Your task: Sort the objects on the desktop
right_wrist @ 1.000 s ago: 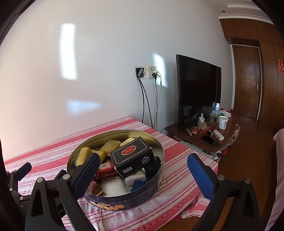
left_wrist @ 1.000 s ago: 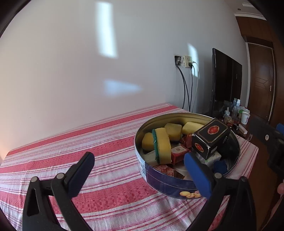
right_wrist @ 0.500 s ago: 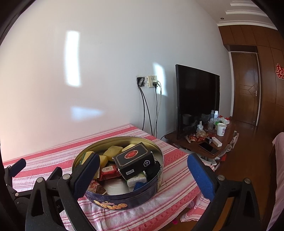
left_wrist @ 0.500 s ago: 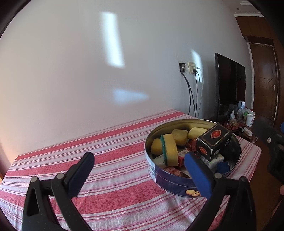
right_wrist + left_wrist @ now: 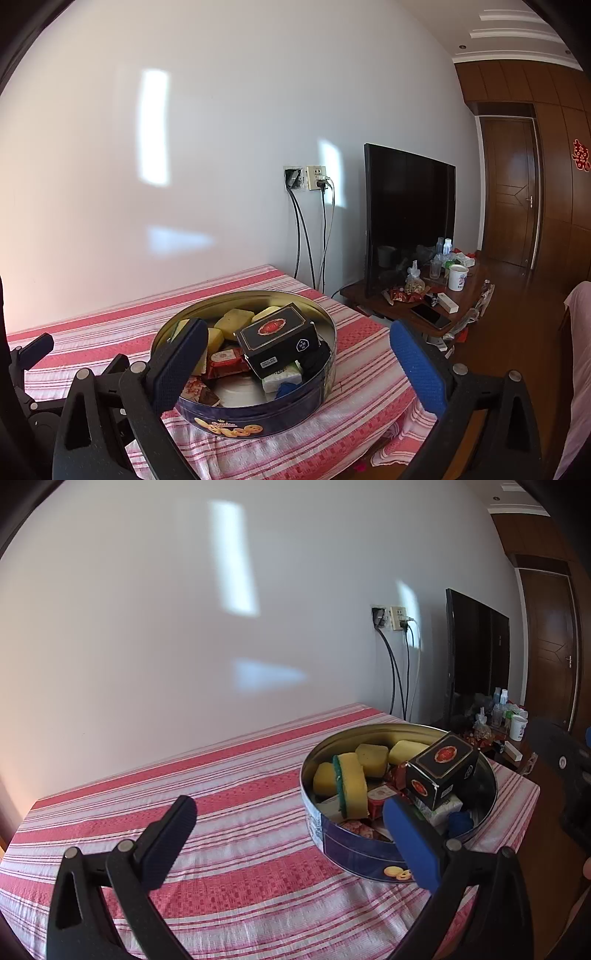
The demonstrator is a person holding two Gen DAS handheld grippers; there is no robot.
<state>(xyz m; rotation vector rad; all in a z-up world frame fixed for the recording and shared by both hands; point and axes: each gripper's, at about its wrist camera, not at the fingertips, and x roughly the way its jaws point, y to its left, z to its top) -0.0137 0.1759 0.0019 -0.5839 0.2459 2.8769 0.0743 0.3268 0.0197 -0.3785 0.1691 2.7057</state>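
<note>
A round blue cookie tin (image 5: 354, 853) stands at the right end of the striped table; it also shows in the right wrist view (image 5: 295, 410). It holds yellow sponges (image 5: 352, 784), a black box with a red emblem (image 5: 441, 771) (image 5: 279, 338), red packets (image 5: 225, 360), a white pack (image 5: 282, 378) and a blue thing (image 5: 460, 821). My left gripper (image 5: 291, 842) is open and empty, above the table just left of the tin. My right gripper (image 5: 299, 365) is open and empty, in front of the tin. Part of the left gripper shows at the right wrist view's left edge (image 5: 31, 352).
The table wears a red and white striped cloth (image 5: 229, 794) and stands against a white wall. Right of it are wall sockets with cables (image 5: 314, 181), a dark TV (image 5: 406, 218) and a low wooden stand (image 5: 439, 299) with cups, bottles and a phone. A wooden door (image 5: 511, 192) is beyond.
Both grippers have drawn back and up from the tin, which looks smaller and farther away. Both stay open. The objects in the tin have not moved.
</note>
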